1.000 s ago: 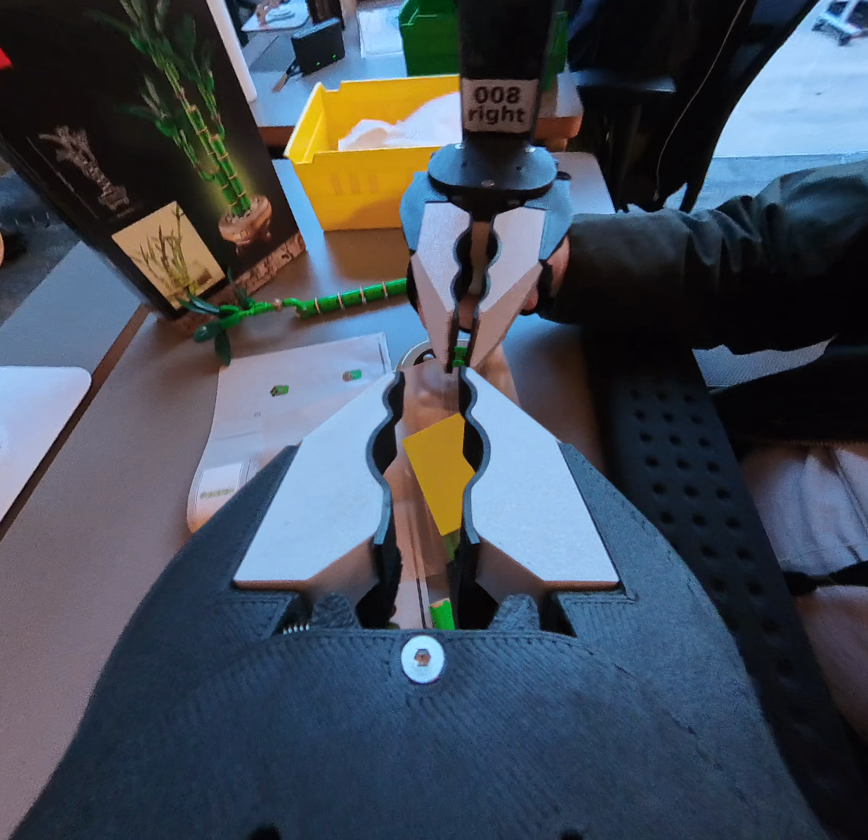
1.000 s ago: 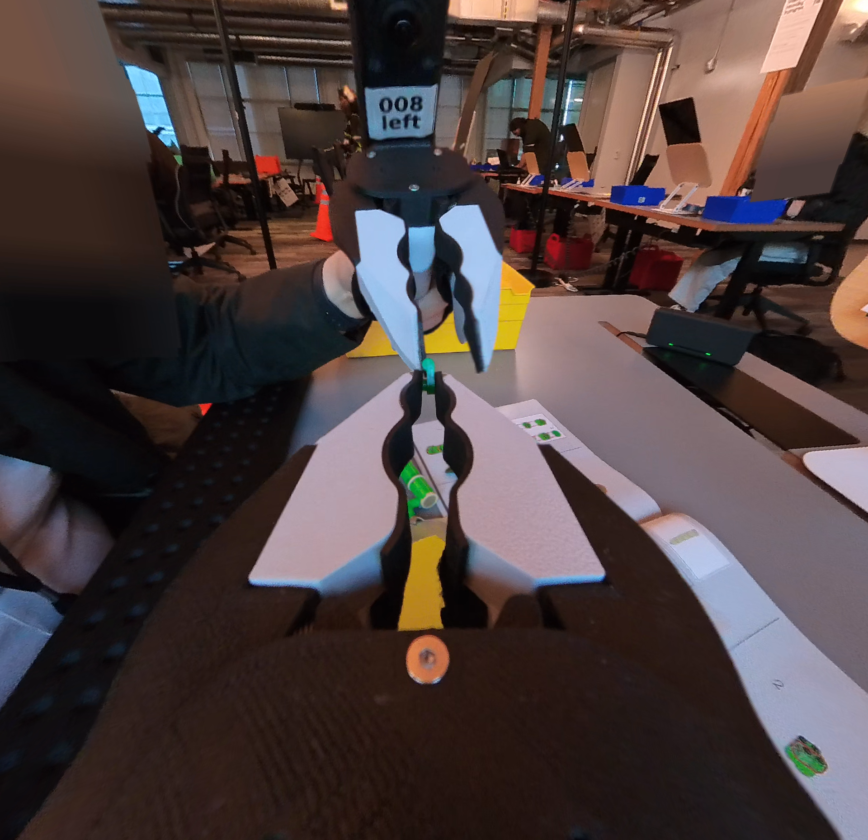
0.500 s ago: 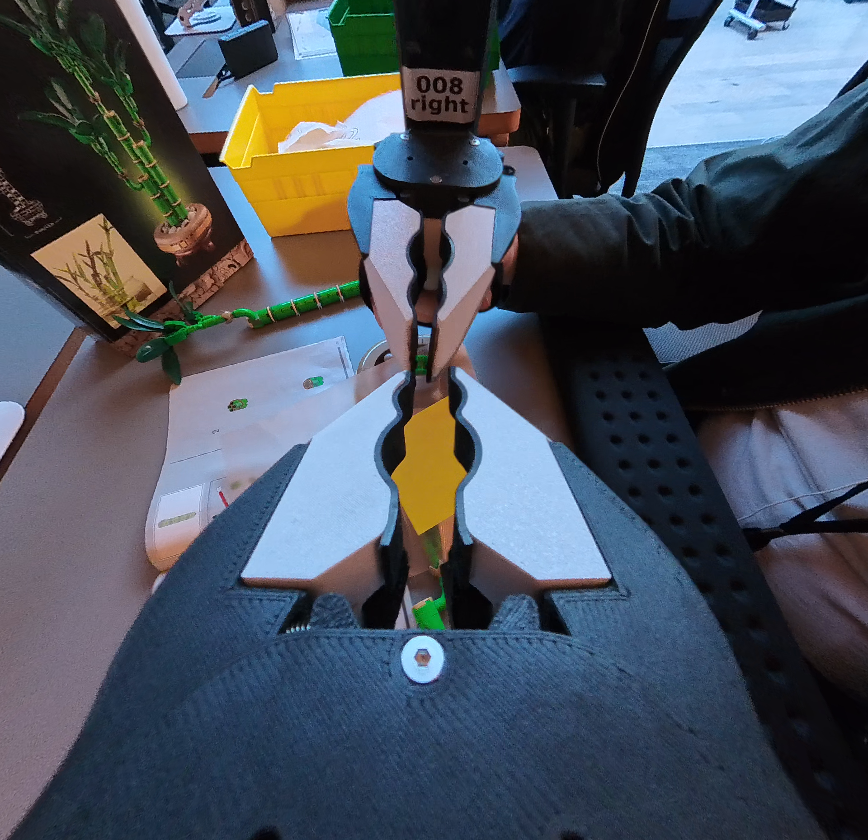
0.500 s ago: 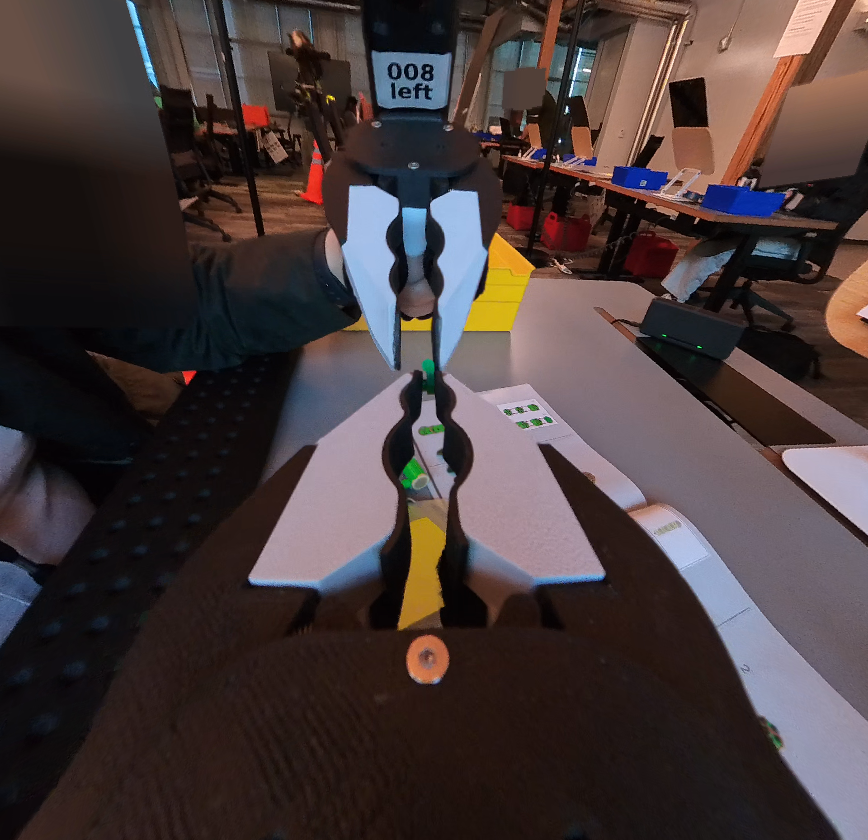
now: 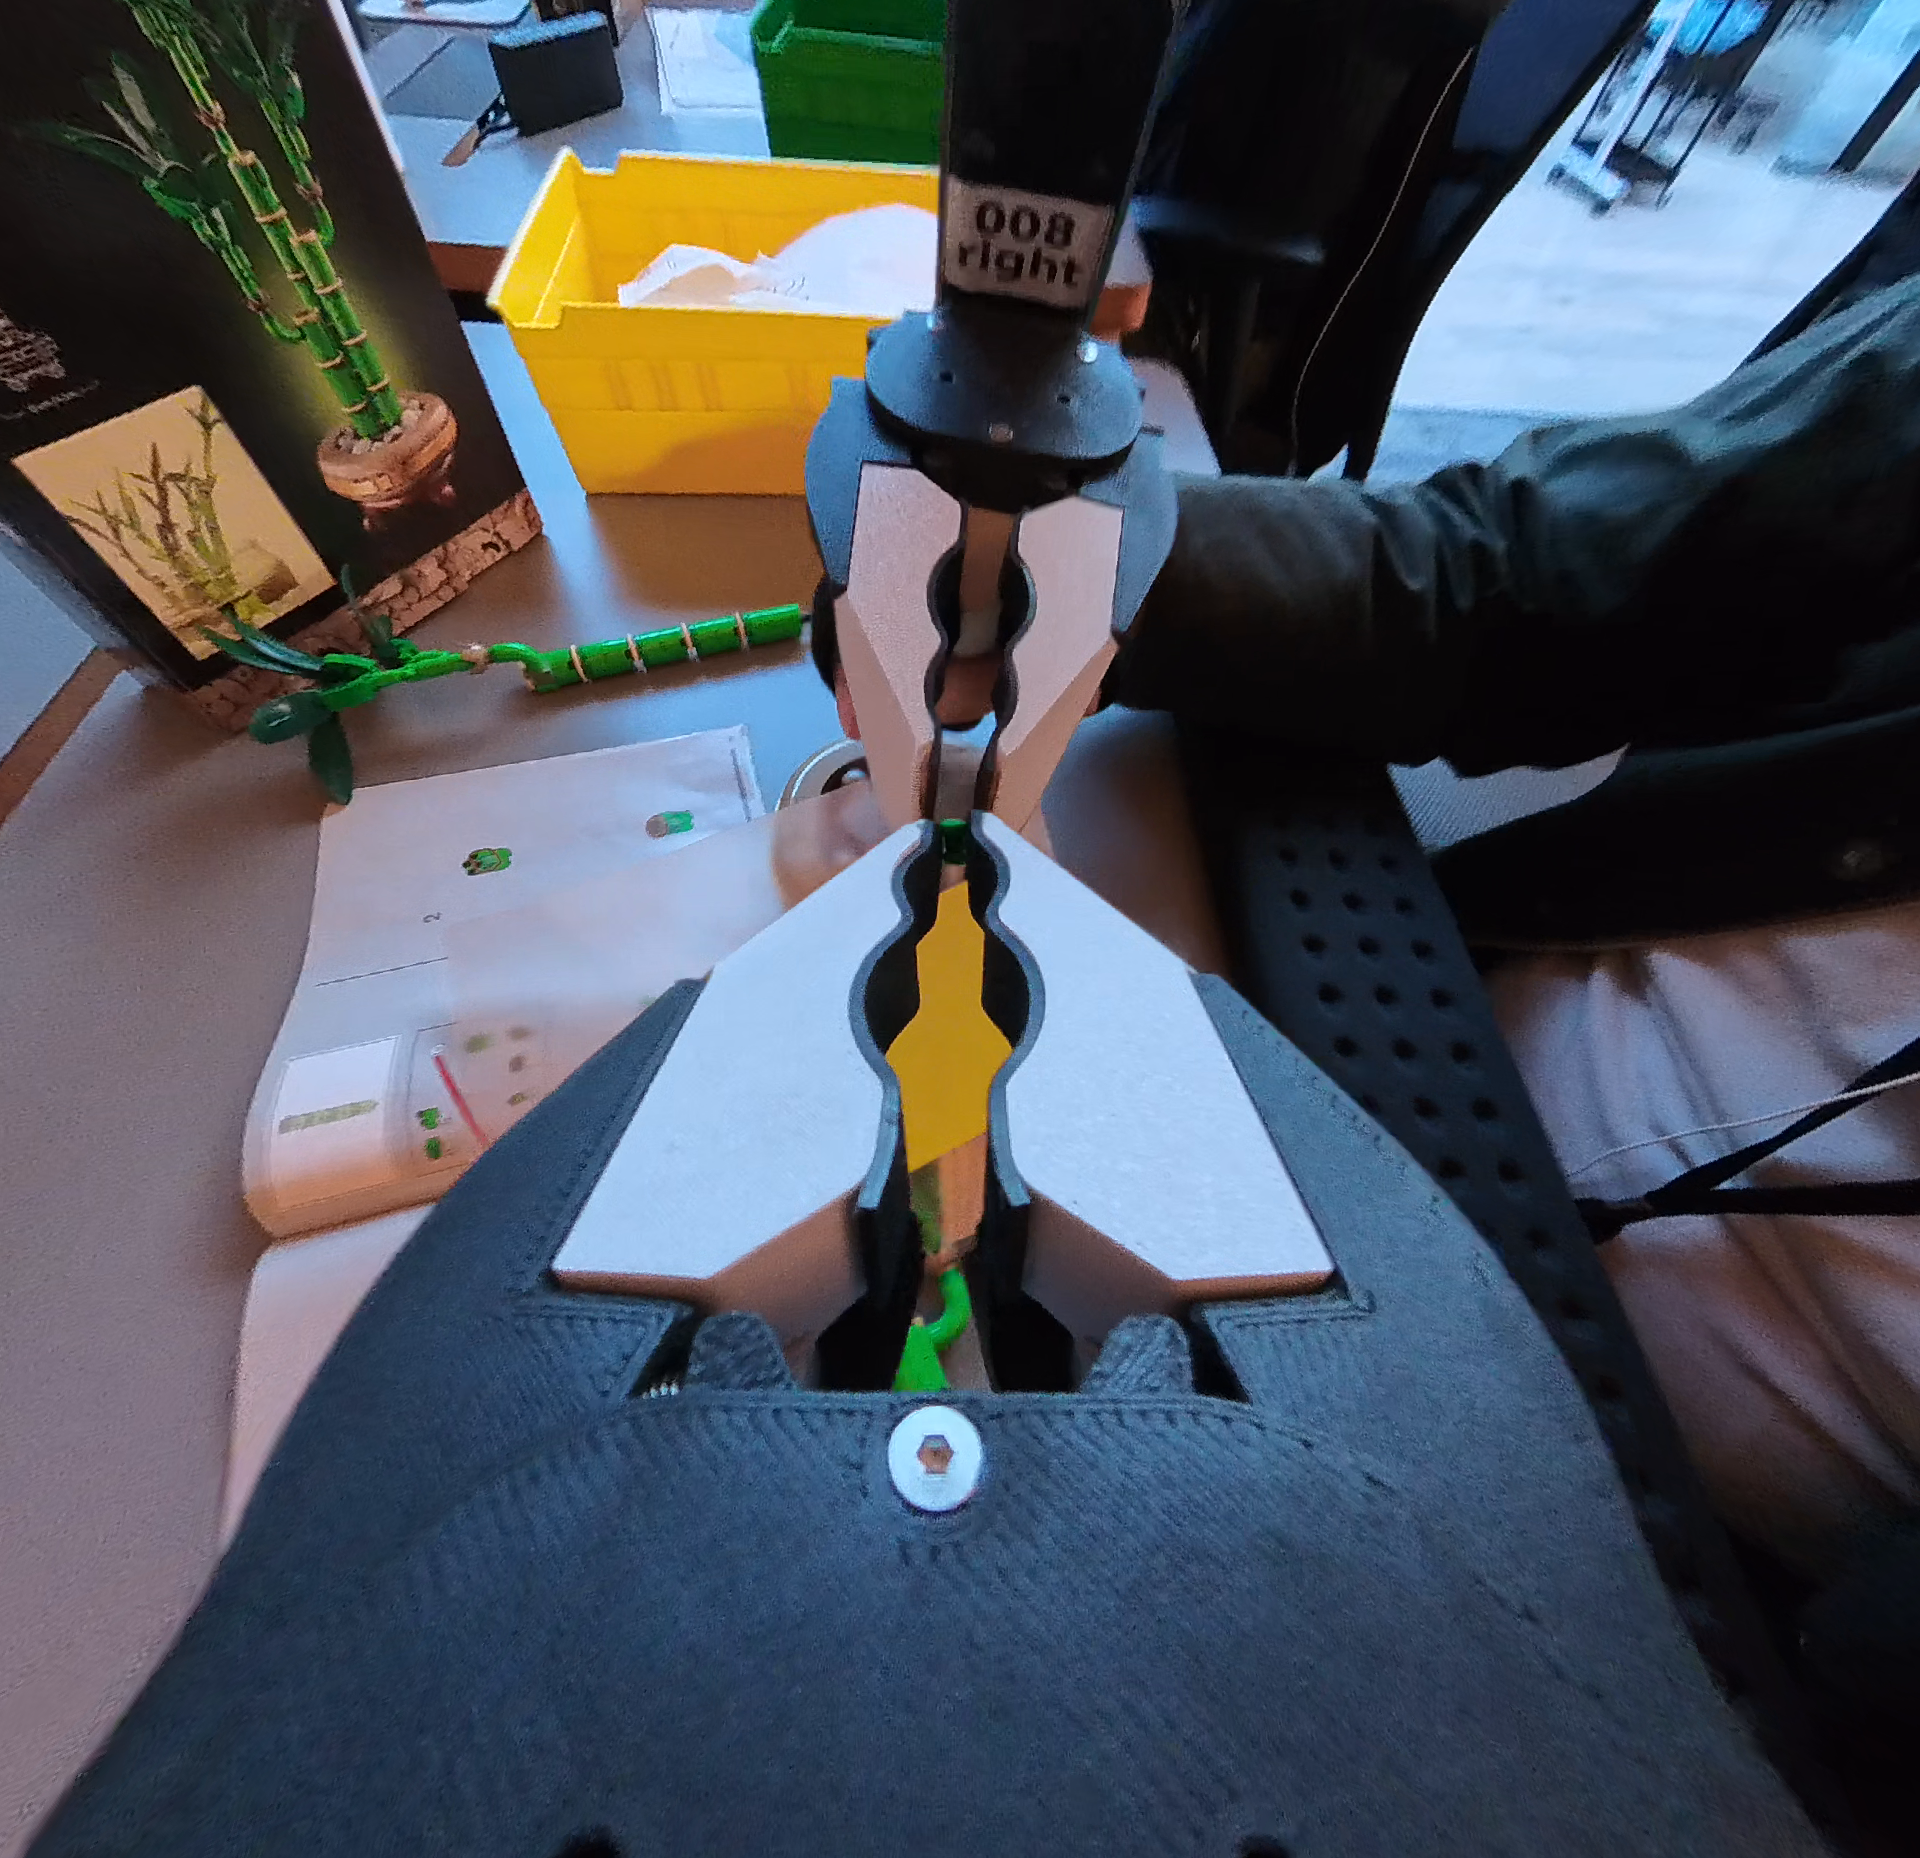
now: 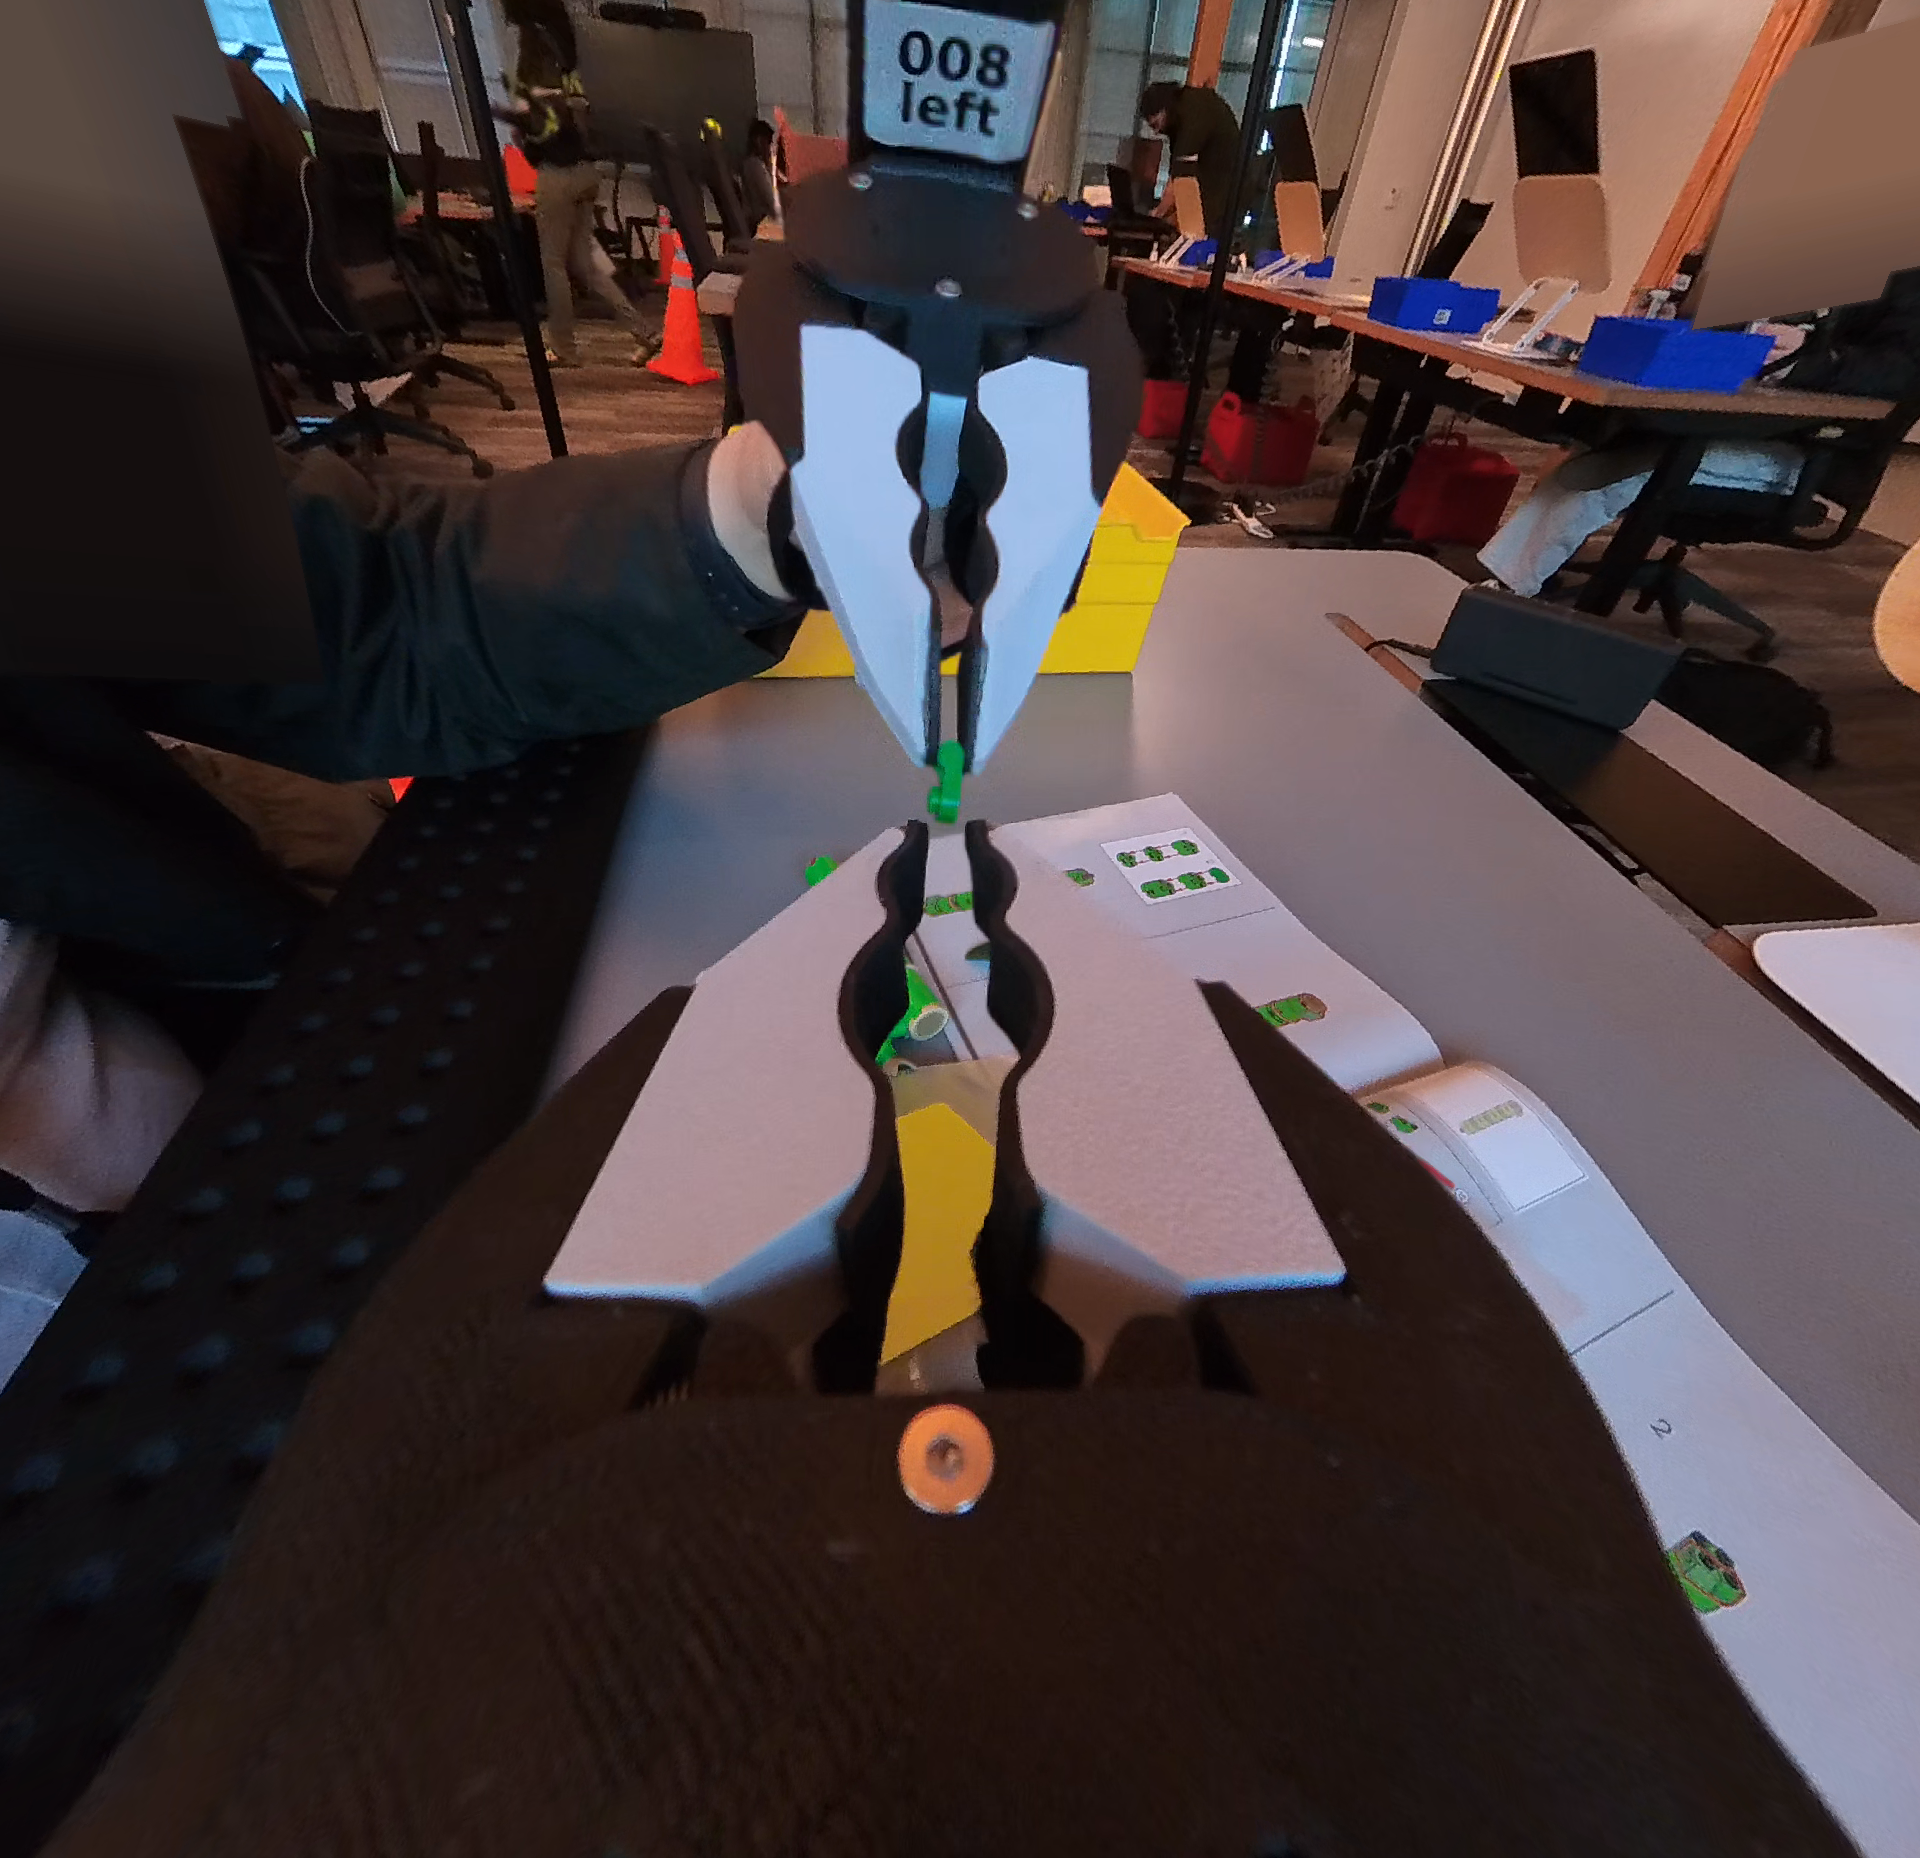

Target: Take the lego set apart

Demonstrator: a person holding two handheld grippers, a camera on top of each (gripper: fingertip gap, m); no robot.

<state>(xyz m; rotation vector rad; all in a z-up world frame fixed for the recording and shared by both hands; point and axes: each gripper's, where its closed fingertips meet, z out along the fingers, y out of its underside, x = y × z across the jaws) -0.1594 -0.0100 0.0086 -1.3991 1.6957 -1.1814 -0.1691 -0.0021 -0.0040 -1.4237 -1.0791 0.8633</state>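
We find the left gripper (image 6: 948, 764) with its fingers closed on a small green lego piece (image 6: 945, 782), which hangs from the tips above the table (image 6: 1299, 728). The right gripper (image 6: 945, 840) now stands just below that piece with a narrow gap between its fingers and nothing in them. A second ago both grippers pinched the same green piece tip to tip; half a second ago the right one had it alone and the left stood parted. The piece has since passed to the left gripper, and the right has let go and drawn clear.

In the left wrist view the piece (image 5: 952, 840) sits at the left gripper's tips, with the right gripper (image 5: 961, 806) close beyond it.

We judge this a handover or re-grip within the dismantling, not yet a separation of parts. Loose green elements lie on the instruction booklet (image 6: 1226, 935) under the grippers. A longer green bamboo stalk (image 5: 582, 655) lies assembled near the far edge of the table, beside the set's box (image 5: 208, 302) and before a yellow bin (image 5: 665, 374), so much of the task remains
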